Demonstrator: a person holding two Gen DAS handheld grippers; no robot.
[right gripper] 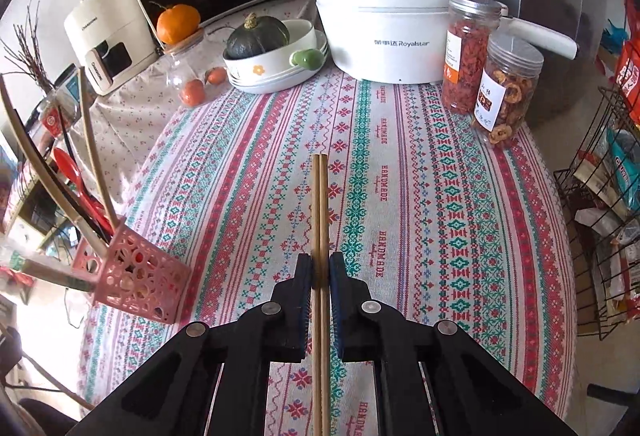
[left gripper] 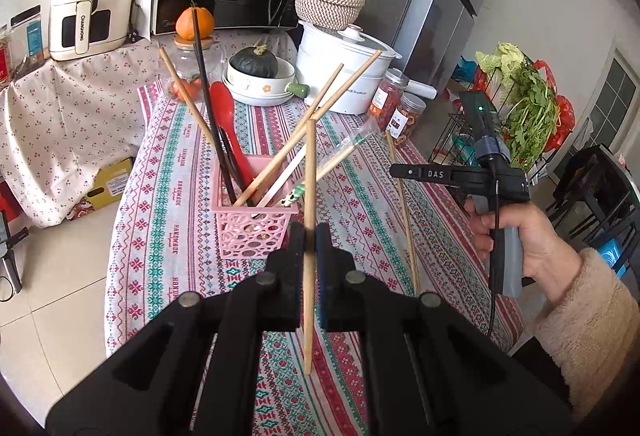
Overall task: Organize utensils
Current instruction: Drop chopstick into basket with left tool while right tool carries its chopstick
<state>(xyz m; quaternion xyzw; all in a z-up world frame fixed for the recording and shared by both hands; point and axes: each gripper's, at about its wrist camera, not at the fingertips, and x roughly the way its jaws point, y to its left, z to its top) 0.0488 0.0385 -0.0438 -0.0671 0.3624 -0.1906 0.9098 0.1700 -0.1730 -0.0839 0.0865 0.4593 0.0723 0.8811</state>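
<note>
A pink perforated basket (left gripper: 255, 232) stands on the patterned tablecloth and holds several chopsticks, a red spoon (left gripper: 228, 124) and a black utensil. It also shows at the left of the right wrist view (right gripper: 132, 276). My left gripper (left gripper: 307, 236) is shut on one wooden chopstick (left gripper: 309, 220), held upright just in front of the basket. My right gripper (right gripper: 320, 268) is closed around a pair of wooden chopsticks (right gripper: 320, 204) that lie on the cloth and point away. The right gripper also shows in the left wrist view (left gripper: 404, 170), with a chopstick (left gripper: 402, 212) beneath it.
At the back of the table stand a white Royalstar pot (right gripper: 392, 24), a bowl with a dark squash (right gripper: 272, 52), two jars of dried food (right gripper: 492, 68) and a glass jar with an orange on top (left gripper: 194, 36). A wire rack (right gripper: 600, 204) stands to the right.
</note>
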